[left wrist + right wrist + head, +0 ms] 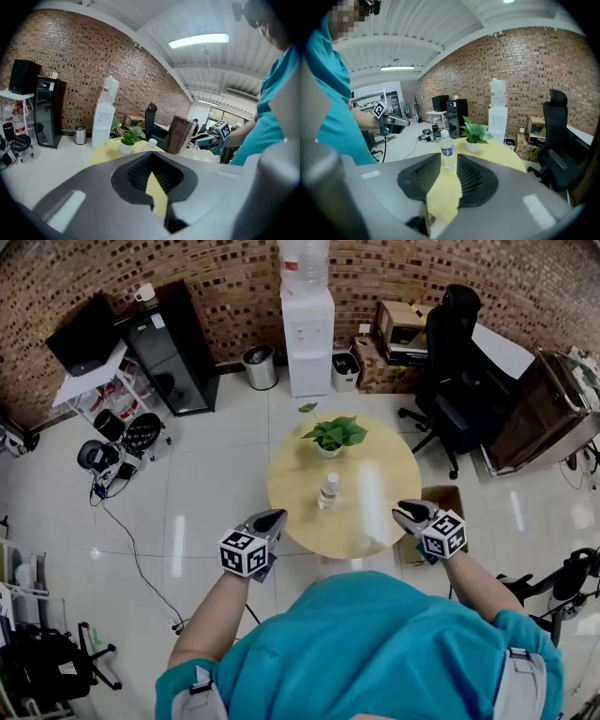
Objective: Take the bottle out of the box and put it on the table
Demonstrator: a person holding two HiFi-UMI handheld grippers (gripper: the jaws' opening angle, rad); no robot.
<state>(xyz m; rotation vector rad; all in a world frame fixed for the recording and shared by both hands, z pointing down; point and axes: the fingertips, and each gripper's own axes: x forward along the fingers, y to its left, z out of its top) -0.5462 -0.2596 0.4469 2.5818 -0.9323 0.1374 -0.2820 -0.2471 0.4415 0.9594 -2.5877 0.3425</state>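
Yellow round table (375, 521) has the water bottle (328, 489) upright, just near-side of the potted plant (333, 435). Both empty: left gripper (272, 519) pinched shut, right gripper (406, 513) wide.

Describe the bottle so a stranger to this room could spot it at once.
Find the round yellow table in front of the white water dispenser. Only a leafy potted plant and the bottle stand on it. The bottle is the clear upright one near the middle, white cap, blue label.
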